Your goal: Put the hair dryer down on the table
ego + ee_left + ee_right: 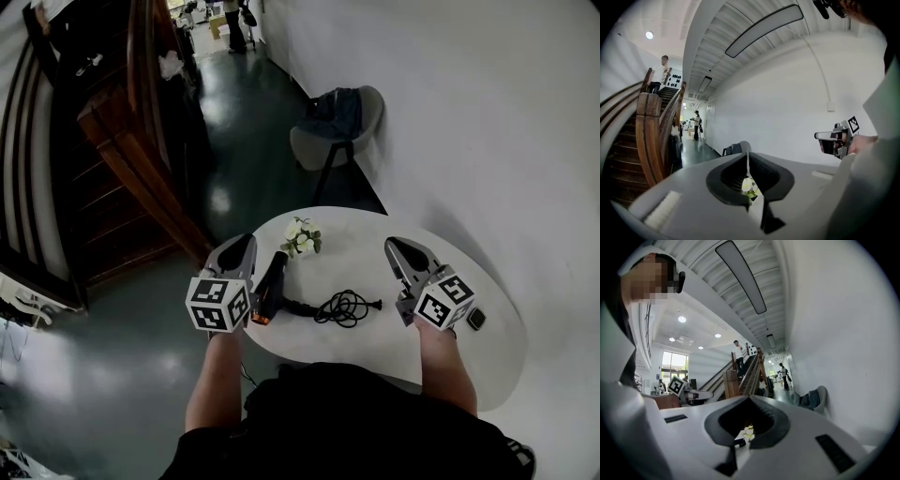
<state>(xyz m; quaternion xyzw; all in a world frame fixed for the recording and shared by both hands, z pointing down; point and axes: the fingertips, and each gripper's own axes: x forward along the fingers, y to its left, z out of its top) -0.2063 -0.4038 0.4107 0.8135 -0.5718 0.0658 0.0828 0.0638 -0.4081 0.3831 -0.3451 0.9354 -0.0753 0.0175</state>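
The black hair dryer [271, 287] lies on the white round table [375, 352], its orange end toward me, its black cord [343, 307] coiled to its right. My left gripper [246, 238] hovers just left of the dryer, over the table's left edge, shut and empty; its tips meet in the left gripper view [748, 154]. My right gripper [391, 243] is over the right part of the table, apart from the cord, shut with nothing in it [749, 398]. Each gripper shows in the other's view: right gripper [834, 138], left gripper [696, 393].
A small bunch of white flowers [302, 237] stands at the table's far edge. A small dark object [476, 319] lies near my right hand. Beyond the table stands a chair [337, 127] with dark cloth on it, against the white wall. A wooden staircase [141, 159] rises at left.
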